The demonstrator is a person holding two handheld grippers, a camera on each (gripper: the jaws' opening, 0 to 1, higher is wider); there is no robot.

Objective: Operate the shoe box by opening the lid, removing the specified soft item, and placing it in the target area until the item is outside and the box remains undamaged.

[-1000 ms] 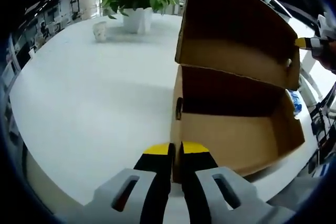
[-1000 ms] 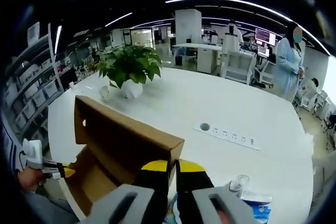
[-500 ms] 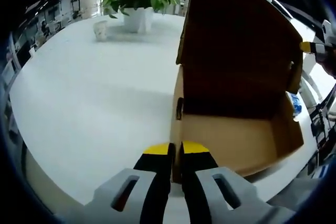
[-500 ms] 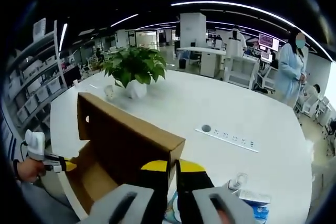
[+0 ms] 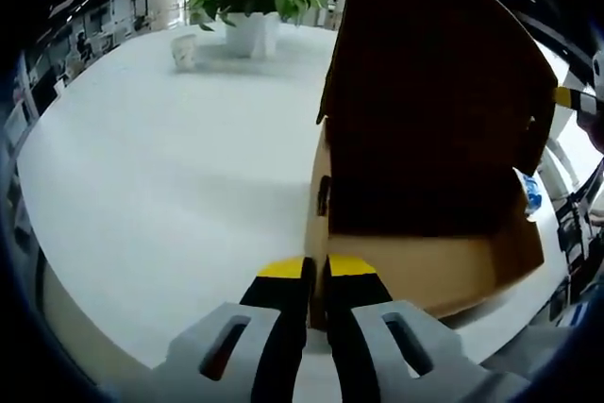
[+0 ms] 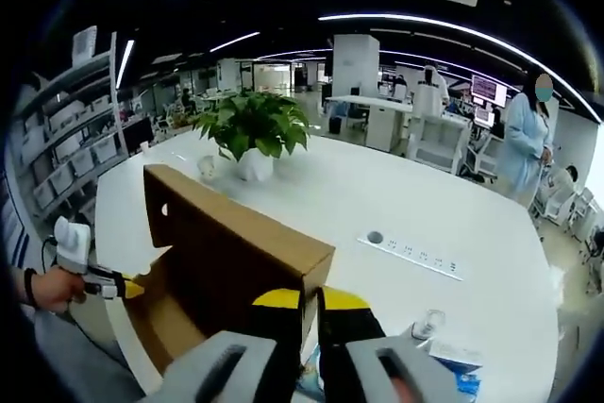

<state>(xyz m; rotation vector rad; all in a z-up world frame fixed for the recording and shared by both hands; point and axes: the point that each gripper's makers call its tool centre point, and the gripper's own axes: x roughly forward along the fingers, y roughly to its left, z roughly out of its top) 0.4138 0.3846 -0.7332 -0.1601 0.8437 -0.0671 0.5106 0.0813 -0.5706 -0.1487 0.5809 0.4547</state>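
Cardboard shoe box wall pinched between left gripper jaws

left gripper: jaws nearly closed, clamped on a thin cardboard edge, pointing forward. right gripper: jaws likewise pinched on a cardboard edge. In the right gripper view the person's left hand grips its handle at far left.
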